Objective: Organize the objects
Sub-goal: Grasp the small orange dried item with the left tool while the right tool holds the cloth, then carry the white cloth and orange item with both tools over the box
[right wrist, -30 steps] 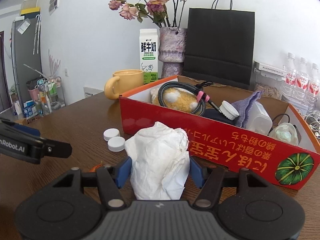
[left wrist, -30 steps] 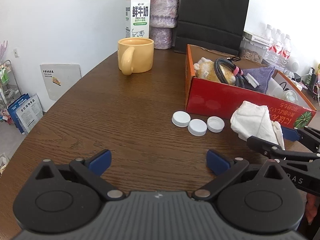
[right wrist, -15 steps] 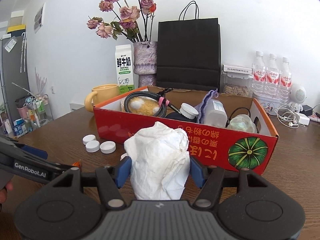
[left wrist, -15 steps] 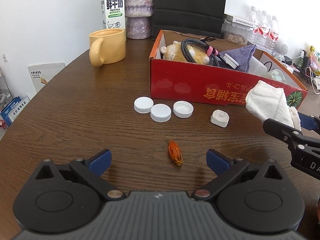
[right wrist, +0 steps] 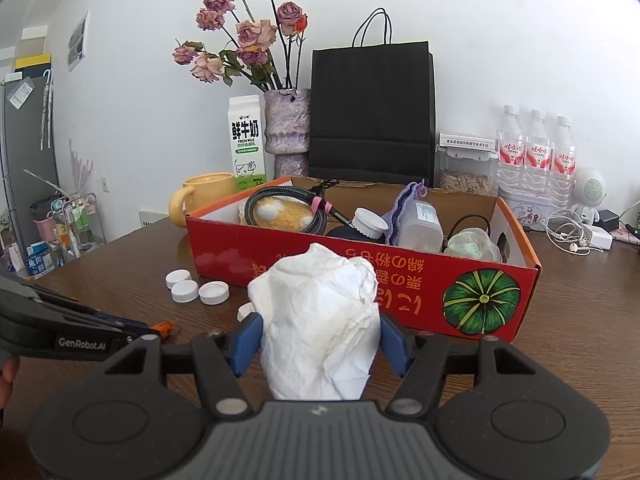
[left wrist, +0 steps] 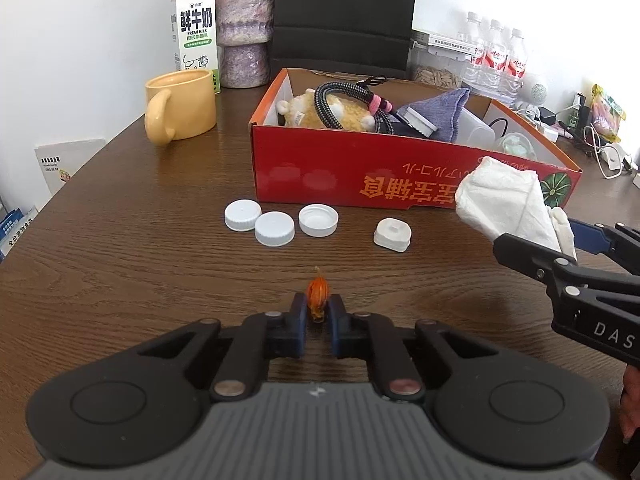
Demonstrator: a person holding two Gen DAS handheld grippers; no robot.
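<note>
A small orange crumpled piece (left wrist: pixel 318 294) lies on the brown table, near its front. My left gripper (left wrist: pixel 318 314) is over it, jaws closing, and both blue pads press its sides. A crumpled white tissue (right wrist: pixel 318 320) is held up in my right gripper (right wrist: pixel 320 340), which is shut on it in front of the red cardboard box (right wrist: pixel 224 248). In the left wrist view the tissue (left wrist: pixel 504 204) and right gripper (left wrist: pixel 560 240) are at the right, beside the box (left wrist: pixel 320 176). In the right wrist view the left gripper (right wrist: pixel 154 330) comes in low from the left.
Three white bottle caps (left wrist: pixel 276 228) and a small white square lid (left wrist: pixel 393 234) lie before the box. The box holds a plush toy, a cable, a cloth and containers. A yellow mug (left wrist: pixel 182 106), milk carton (left wrist: pixel 196 32), vase, black bag and water bottles (right wrist: pixel 536 152) stand behind.
The left gripper went from wide open to shut on the orange piece, after shifting right along the table. The right gripper moved right along the box front, still holding the tissue.
</note>
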